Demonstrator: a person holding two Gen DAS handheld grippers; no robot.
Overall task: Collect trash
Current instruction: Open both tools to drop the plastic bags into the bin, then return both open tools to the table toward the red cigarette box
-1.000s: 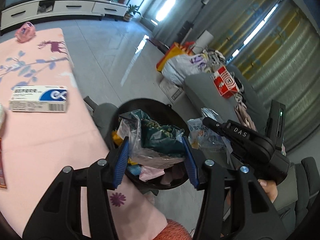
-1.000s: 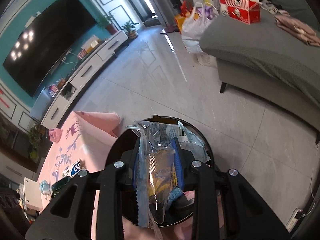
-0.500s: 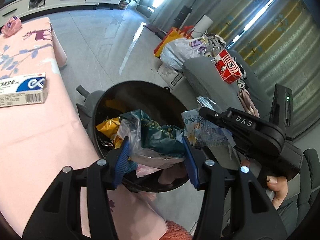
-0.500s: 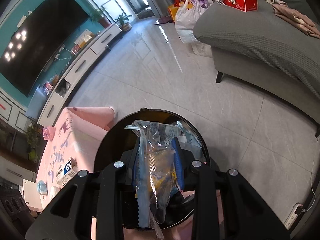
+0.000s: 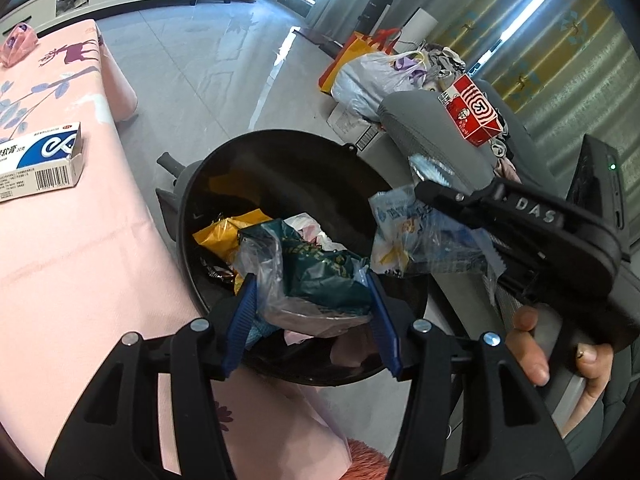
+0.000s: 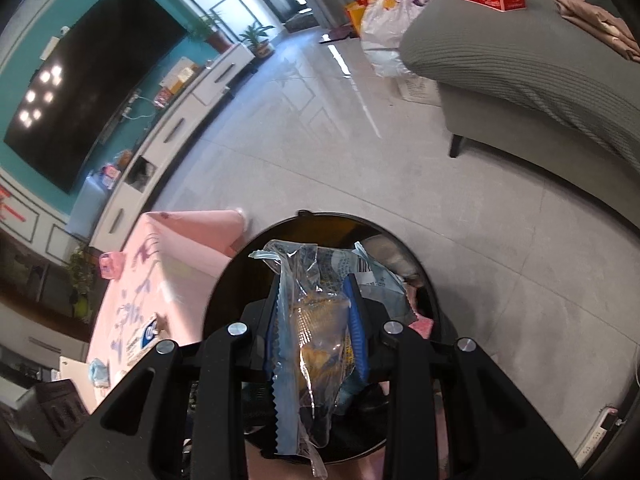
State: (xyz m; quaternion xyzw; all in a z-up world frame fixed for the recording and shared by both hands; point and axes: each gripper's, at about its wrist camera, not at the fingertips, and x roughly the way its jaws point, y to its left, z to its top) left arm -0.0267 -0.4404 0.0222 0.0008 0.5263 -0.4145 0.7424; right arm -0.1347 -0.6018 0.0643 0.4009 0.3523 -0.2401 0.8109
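Grey floor tiles spread out past the black trash bin (image 5: 280, 152), which sits right against the edge of your pink tablecloth (image 5: 80, 260). Your left gripper (image 5: 312, 316) hangs over the bin's near rim, its blue pads clamped on a crumpled dark green wrapper (image 5: 320, 276) bundled in clear plastic, right above the yellow and pink scraps already inside the bin. Your right gripper (image 6: 316, 320) is over the bin too, on its sofa side, jaws squeezed tight on a clear blue-printed snack bag (image 6: 316, 320) that droops below the fingers. On the tablecloth, away from the bin, lies a white and blue medicine box (image 5: 40, 160). Beyond the bin, a grey sofa (image 6: 520, 60) carries a red carton (image 5: 472, 112), with a stuffed plastic bag (image 5: 372, 76) on the floor beside it.
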